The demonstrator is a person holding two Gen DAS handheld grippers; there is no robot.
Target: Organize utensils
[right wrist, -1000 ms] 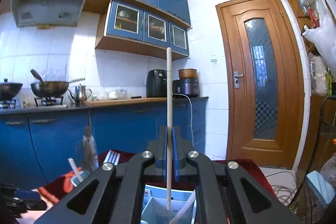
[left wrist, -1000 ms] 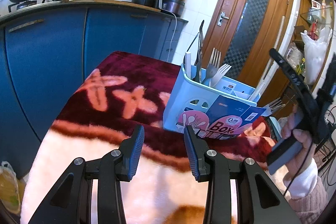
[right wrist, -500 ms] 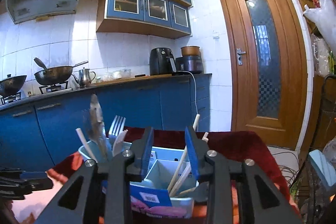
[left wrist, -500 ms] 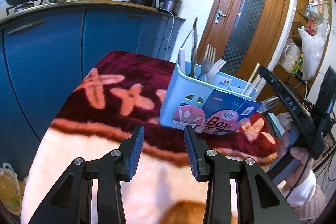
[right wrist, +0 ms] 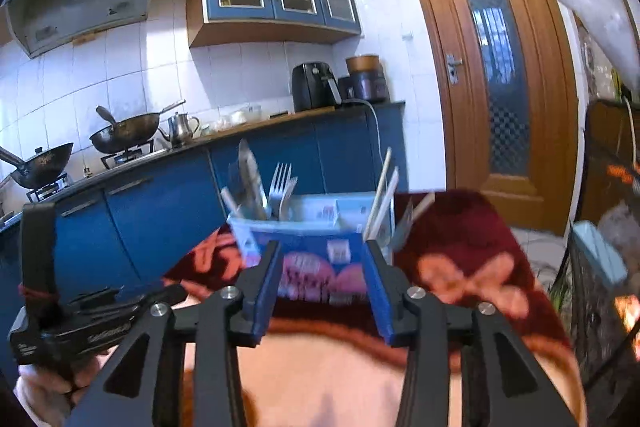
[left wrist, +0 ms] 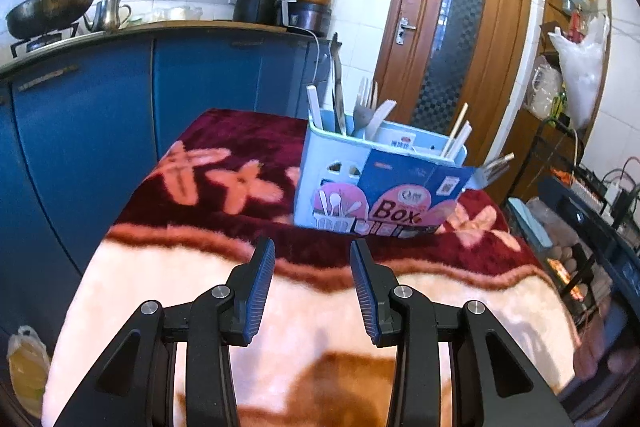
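A light blue utensil box (left wrist: 320, 163) (right wrist: 256, 235) with a printed card on its front stands on the red flowered blanket (left wrist: 224, 163). Forks (left wrist: 364, 107) (right wrist: 280, 183), a dark knife-like utensil (left wrist: 338, 95) and a white handle stand in its left compartment. Pale chopsticks (left wrist: 458, 135) (right wrist: 382, 195) lean in its right compartment. My left gripper (left wrist: 313, 255) hovers open over the blanket, short of the box, with nothing between its fingers. My right gripper (right wrist: 323, 259) also sits short of the box; its jaws are opening and hold nothing.
Blue kitchen cabinets (left wrist: 100, 107) with woks and a kettle run along the left and back. A wooden door (left wrist: 452, 27) stands behind the box. A rack with bags and wires (left wrist: 580, 187) is at the right. A hand holds the left gripper's body (right wrist: 60, 319) at lower left.
My right gripper let go of the chopstick, which now leans in the box's right compartment, then drew back and down with its jaws spreading. It has left the left wrist view.
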